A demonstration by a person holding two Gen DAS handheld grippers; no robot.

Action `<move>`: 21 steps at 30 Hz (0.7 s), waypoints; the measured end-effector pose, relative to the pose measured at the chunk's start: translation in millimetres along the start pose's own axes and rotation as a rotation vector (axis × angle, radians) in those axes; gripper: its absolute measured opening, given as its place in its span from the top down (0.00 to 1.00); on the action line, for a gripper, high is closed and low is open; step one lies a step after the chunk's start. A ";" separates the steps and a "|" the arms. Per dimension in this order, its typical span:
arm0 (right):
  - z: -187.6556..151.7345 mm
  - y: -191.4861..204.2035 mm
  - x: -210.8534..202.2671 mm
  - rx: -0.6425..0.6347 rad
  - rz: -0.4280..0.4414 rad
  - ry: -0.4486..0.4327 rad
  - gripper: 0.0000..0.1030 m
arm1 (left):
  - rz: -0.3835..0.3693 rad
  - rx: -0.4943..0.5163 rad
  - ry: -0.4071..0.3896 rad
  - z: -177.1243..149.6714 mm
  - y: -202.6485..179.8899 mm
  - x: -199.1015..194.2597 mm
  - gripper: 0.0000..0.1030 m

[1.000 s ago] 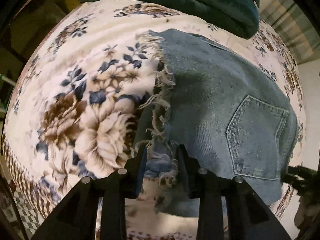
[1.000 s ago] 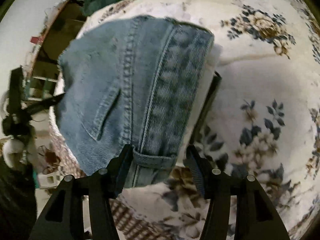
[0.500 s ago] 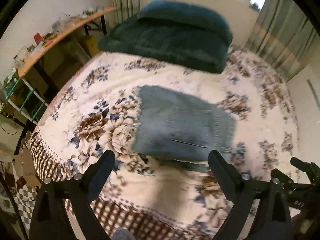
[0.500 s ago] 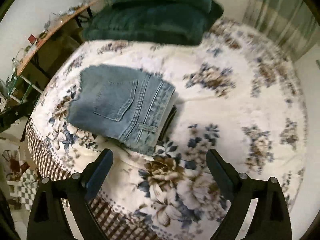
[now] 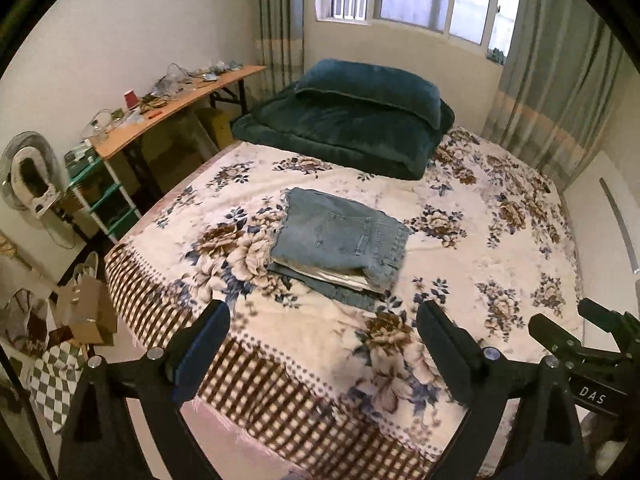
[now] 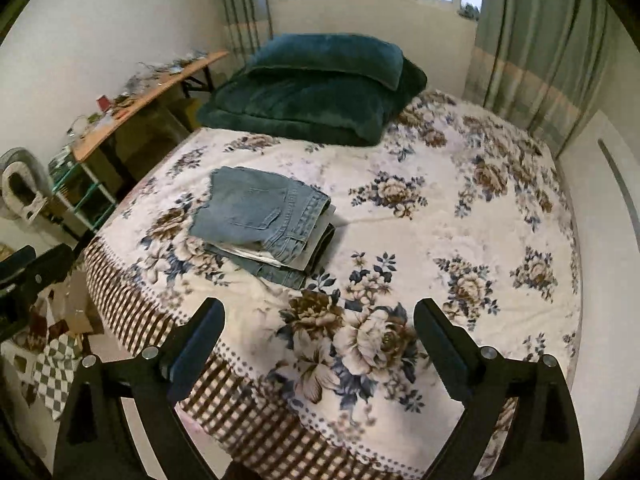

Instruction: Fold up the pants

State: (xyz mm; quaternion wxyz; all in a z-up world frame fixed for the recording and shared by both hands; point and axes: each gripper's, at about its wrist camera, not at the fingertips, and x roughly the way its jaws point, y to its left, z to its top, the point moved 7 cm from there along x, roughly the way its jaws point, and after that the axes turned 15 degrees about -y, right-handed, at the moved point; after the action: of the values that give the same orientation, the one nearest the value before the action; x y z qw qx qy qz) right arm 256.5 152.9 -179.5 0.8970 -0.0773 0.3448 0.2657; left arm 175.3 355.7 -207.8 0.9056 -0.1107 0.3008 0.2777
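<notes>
The folded pants [image 5: 342, 242] lay in a squared stack on the bed [image 5: 472, 264], near its front left corner, well short of the green bedding [image 5: 348, 120] at the far end. Both tools hung back above the near edge, the left tool [image 5: 322, 344] and the right tool [image 6: 318, 340] each spread wide and holding nothing, well apart from the denim. The fold looked finished, so the risks were small ones. The top layer sat a little askew over the lower layers, whose edges stuck out at the front, and it could slump or spring open if brushed. The stack also rested close to the bed's left side, where a tug on the floral cover could slide it off. Whether a separate pale garment lay between the layers was hard to tell.
</notes>
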 end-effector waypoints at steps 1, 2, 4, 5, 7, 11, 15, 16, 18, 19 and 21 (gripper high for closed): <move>-0.9 0.0 -11.9 -0.007 0.009 -0.010 0.05 | 0.011 -0.006 -0.011 -1.6 -2.2 -14.3 0.07; -0.8 -0.4 -25.2 -0.013 0.018 -0.022 0.05 | 0.017 -0.014 -0.022 -2.8 -4.1 -27.6 0.07; -2.2 -0.6 -54.0 -0.023 0.035 -0.042 0.05 | 0.028 -0.028 -0.039 -5.3 -5.3 -48.1 0.07; -2.0 -1.3 -73.5 -0.034 0.041 -0.058 0.05 | 0.039 -0.033 -0.047 -5.8 -6.1 -60.7 0.07; -2.2 -1.8 -97.3 -0.045 0.049 -0.078 0.05 | 0.047 -0.043 -0.056 -6.9 -8.1 -84.2 0.07; -2.1 -0.4 -155.5 -0.065 0.061 -0.116 0.05 | 0.048 -0.043 -0.077 -4.8 -14.9 -124.6 0.07; 2.9 1.5 -214.6 -0.062 0.070 -0.172 0.05 | 0.039 -0.024 -0.097 -2.2 -21.3 -158.6 0.07; 4.5 1.9 -224.9 -0.061 0.069 -0.179 0.05 | 0.035 -0.019 -0.103 -2.2 -23.0 -167.2 0.07; 7.2 3.8 -252.1 -0.053 0.090 -0.202 0.05 | 0.043 0.003 -0.113 -2.3 -25.4 -182.5 0.07; 8.8 4.7 -262.1 -0.055 0.090 -0.211 0.05 | 0.038 0.000 -0.113 -4.0 -25.9 -188.6 0.07; 11.3 7.2 -282.3 -0.059 0.098 -0.229 0.05 | 0.033 -0.012 -0.115 -6.2 -25.9 -199.7 0.08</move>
State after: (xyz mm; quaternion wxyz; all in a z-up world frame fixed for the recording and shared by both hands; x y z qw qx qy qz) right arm 83.9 43.1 15.5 0.9138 -0.0558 0.2354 0.3263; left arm 54.3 245.0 -90.7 0.9160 -0.0951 0.2485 0.3001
